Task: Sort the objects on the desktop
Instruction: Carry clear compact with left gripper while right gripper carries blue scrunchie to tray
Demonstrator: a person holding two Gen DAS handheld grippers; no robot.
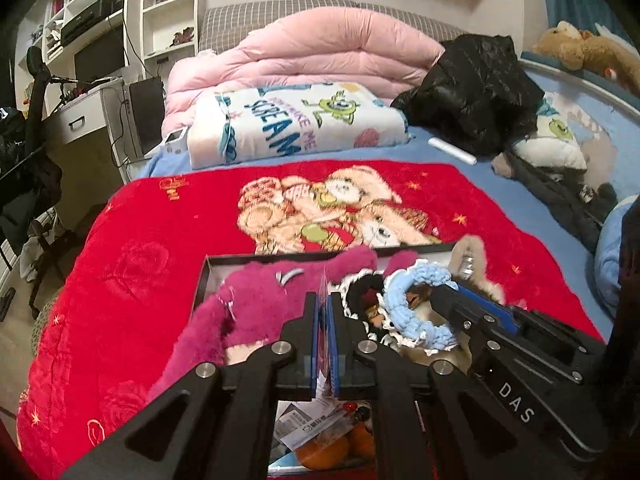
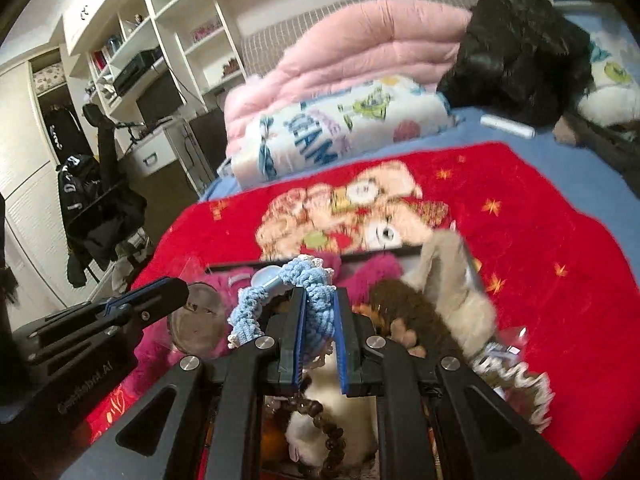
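Observation:
A black shallow box (image 1: 208, 270) lies on the red bear blanket (image 1: 132, 264), filled with a magenta plush toy (image 1: 256, 304), a black scrunchie (image 1: 362, 294) and a beige furry item (image 1: 470, 250). My left gripper (image 1: 325, 300) is shut on a thin card tag of the plush. My right gripper (image 2: 320, 300) is shut on a light blue crocheted scrunchie (image 2: 316, 280), held over the box; it also shows in the left wrist view (image 1: 416, 312). A brown bead bracelet (image 2: 332, 432) lies below the right gripper.
A folded pink quilt (image 1: 320, 52), a white cartoon blanket (image 1: 292, 120) and a black jacket (image 1: 476, 92) lie on the bed behind. A white tube (image 1: 452, 151) lies on the blue sheet. Shelves and a desk (image 1: 88, 104) stand on the left. Oranges (image 1: 324, 452) sit under the left gripper.

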